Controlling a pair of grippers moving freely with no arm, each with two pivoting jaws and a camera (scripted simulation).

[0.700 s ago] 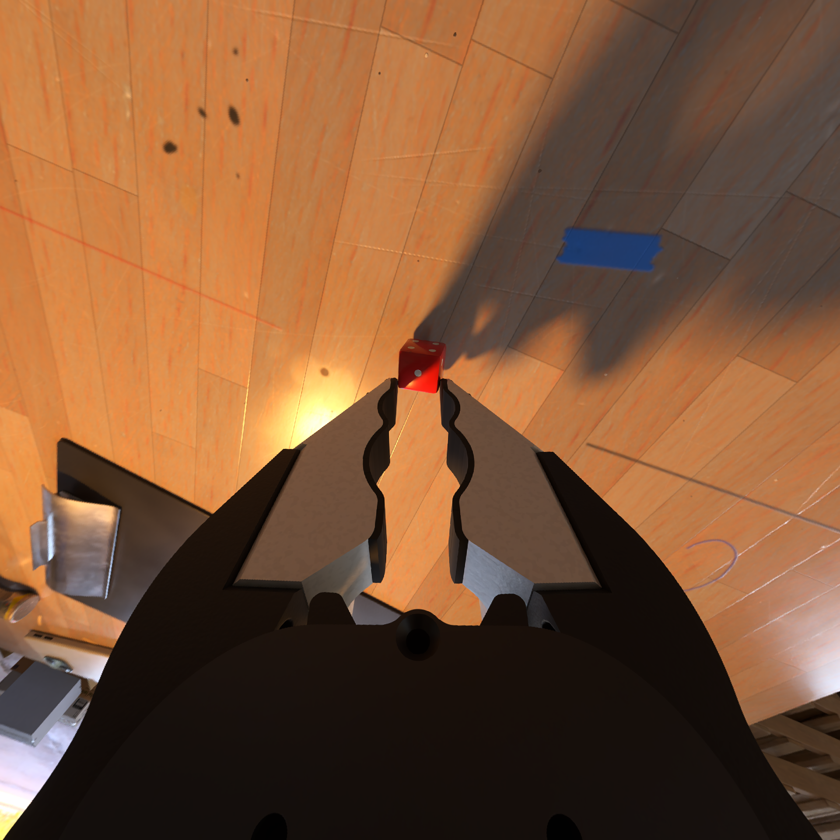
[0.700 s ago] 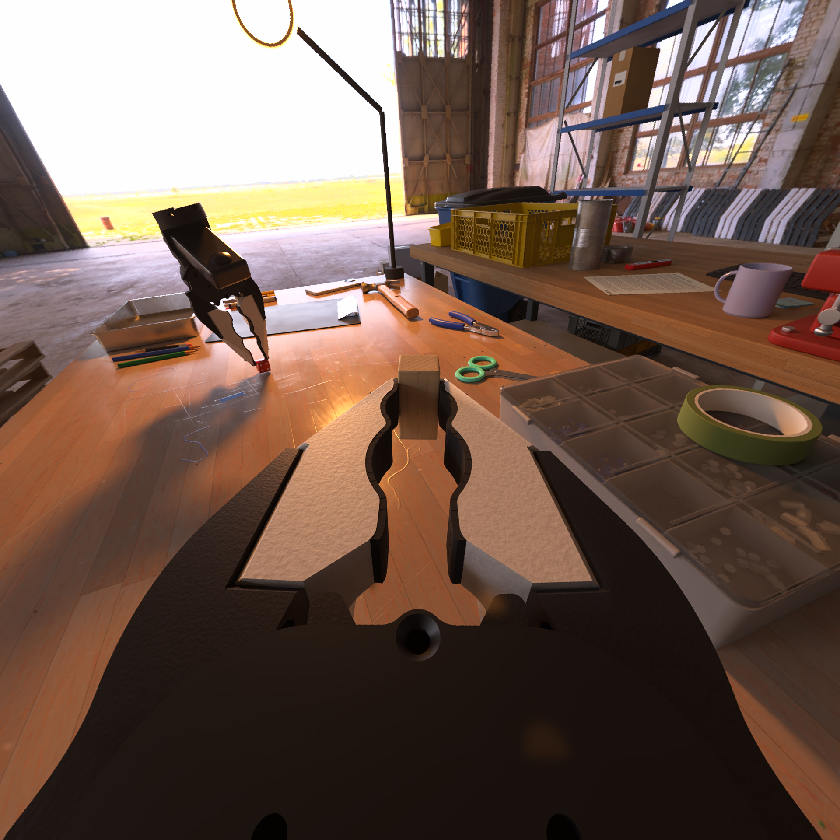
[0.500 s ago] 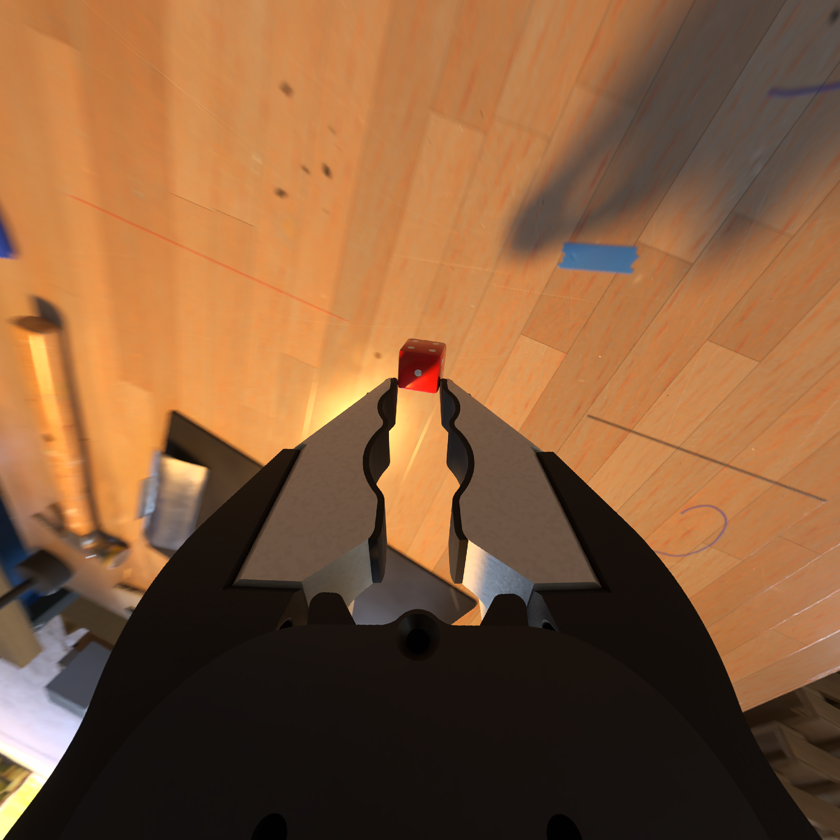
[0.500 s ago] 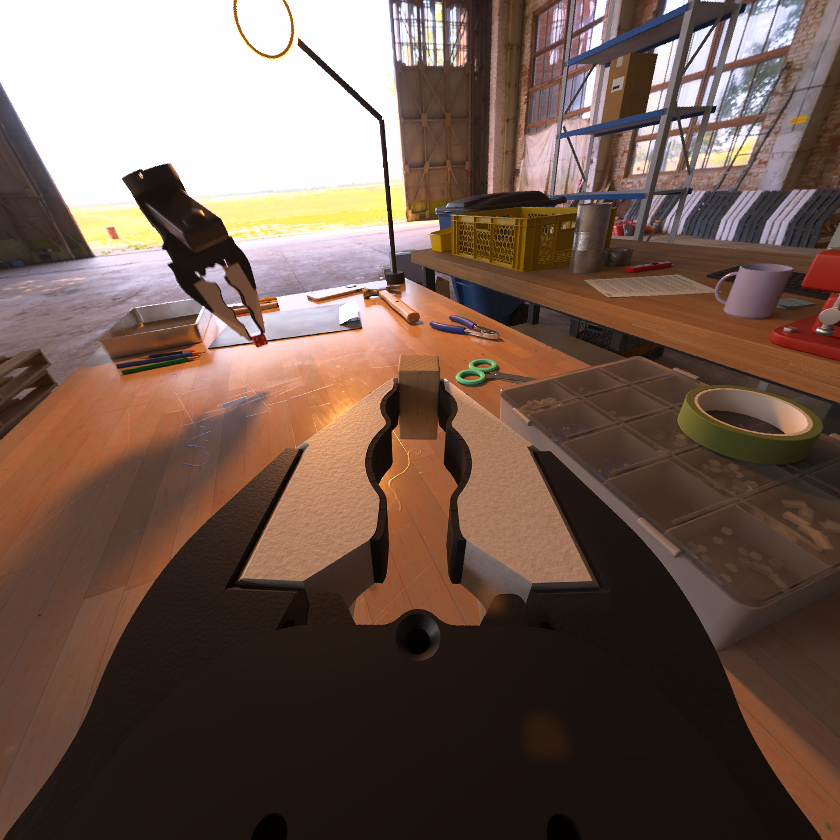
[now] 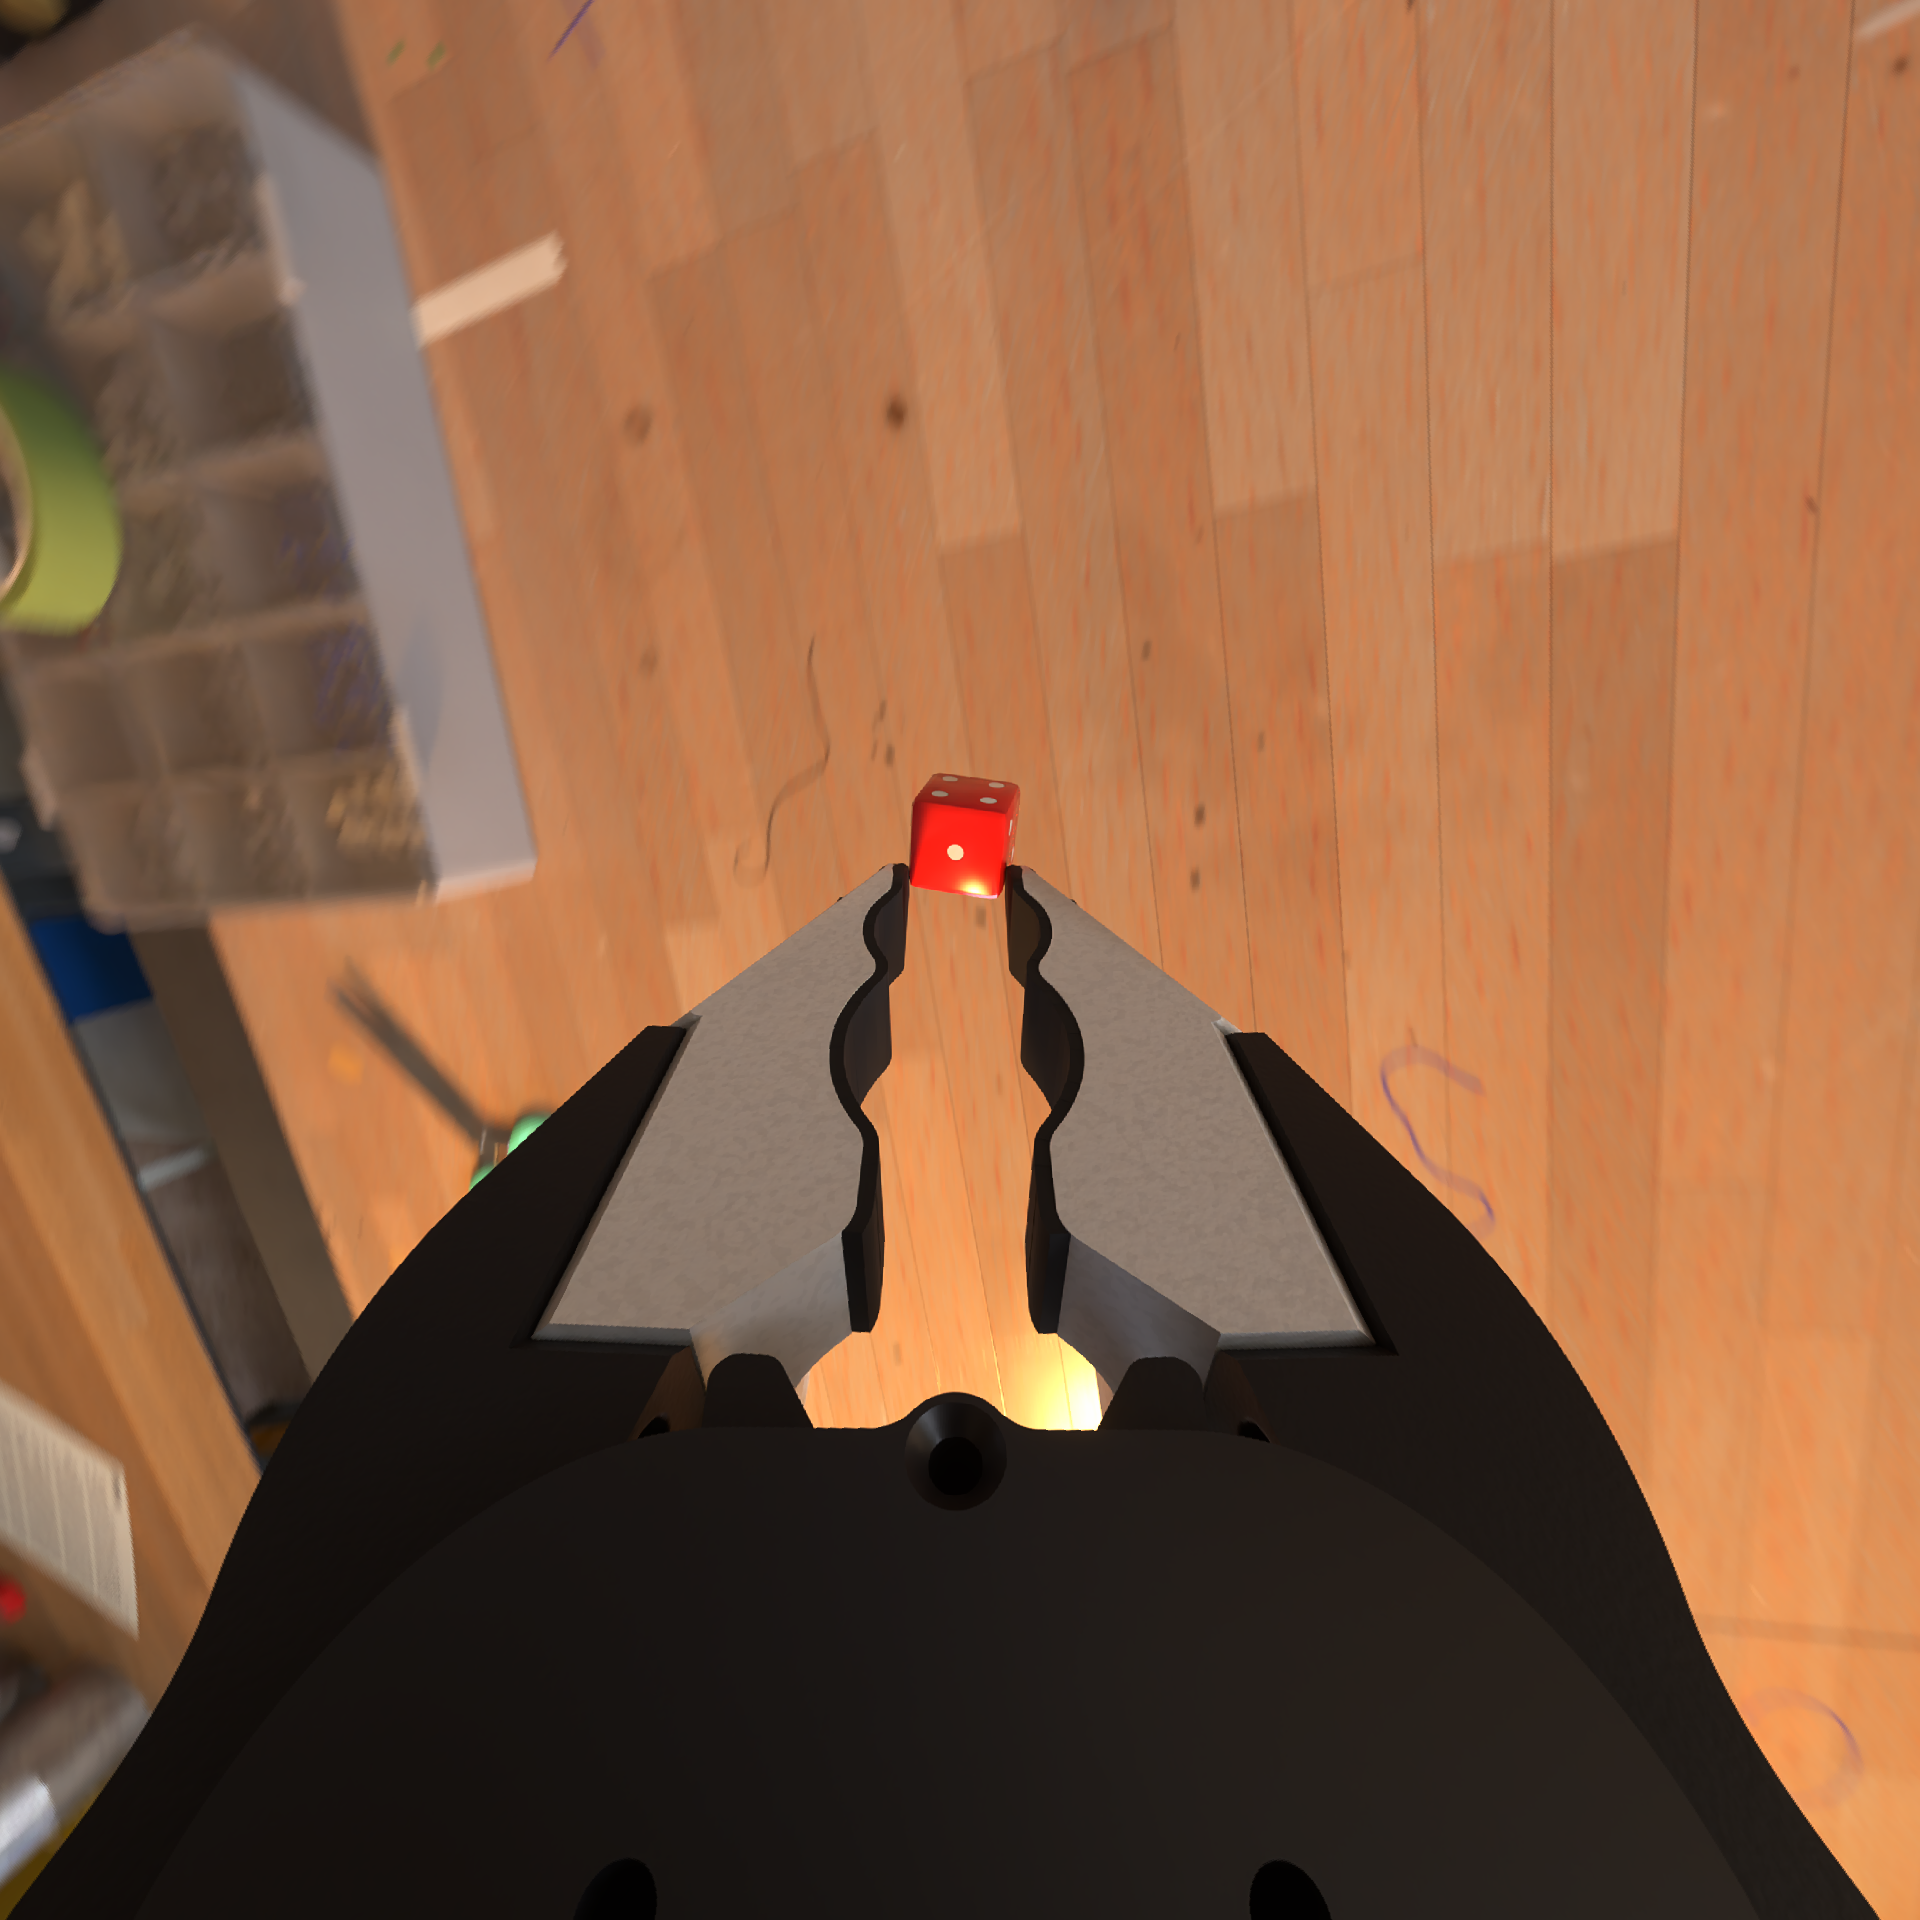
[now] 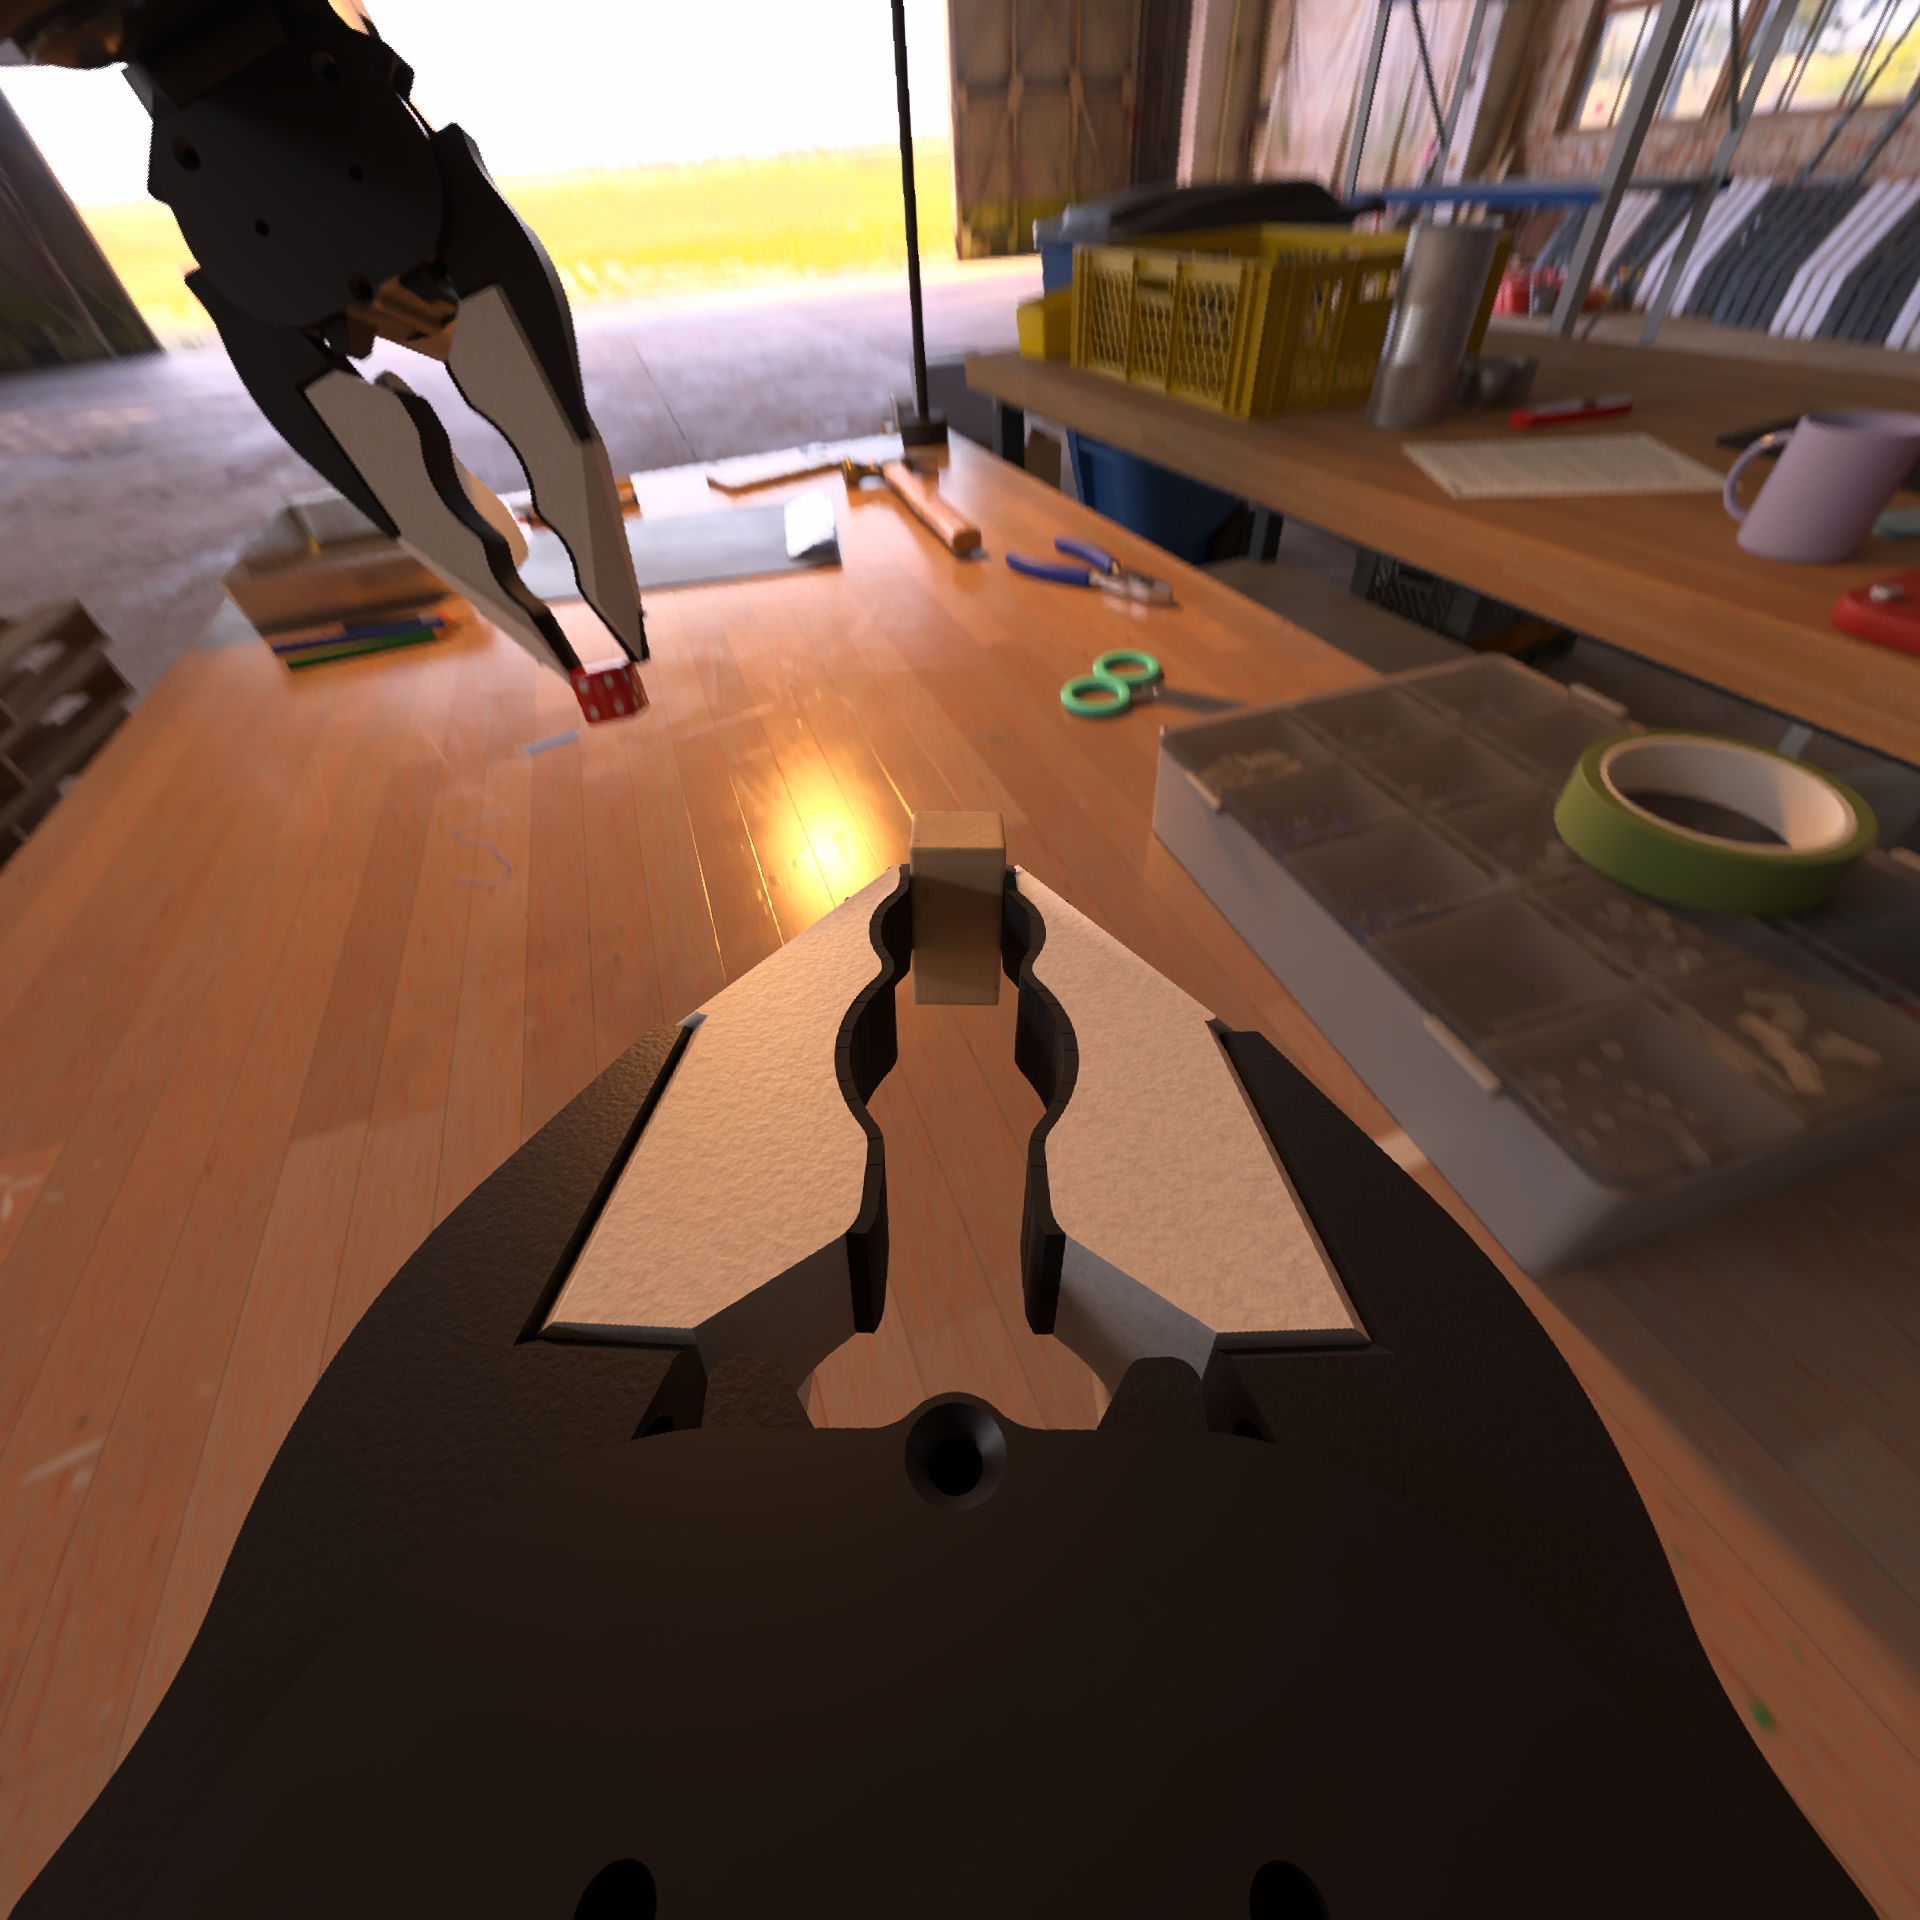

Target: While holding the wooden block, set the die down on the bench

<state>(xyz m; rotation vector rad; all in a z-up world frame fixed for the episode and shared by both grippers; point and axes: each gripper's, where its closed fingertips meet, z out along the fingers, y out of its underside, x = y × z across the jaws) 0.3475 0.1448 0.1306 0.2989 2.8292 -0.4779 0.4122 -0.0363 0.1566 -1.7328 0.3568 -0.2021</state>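
My left gripper is shut on a small red die with white pips, pinched at the fingertips above the wooden bench. The right wrist view shows that gripper tilted down from the upper left, with the die clear of the bench top. My right gripper is shut on a pale wooden block, held upright between the fingertips above the bench.
A grey compartment box with a green tape roll on it stands at the right; it also shows in the left wrist view. Green-handled scissors, blue pliers, a hammer, pencils and a metal tray lie farther back.
My left gripper has swung much closer to the right gripper, still holding the die, and now looks toward the compartment box. The right gripper still holds the block.
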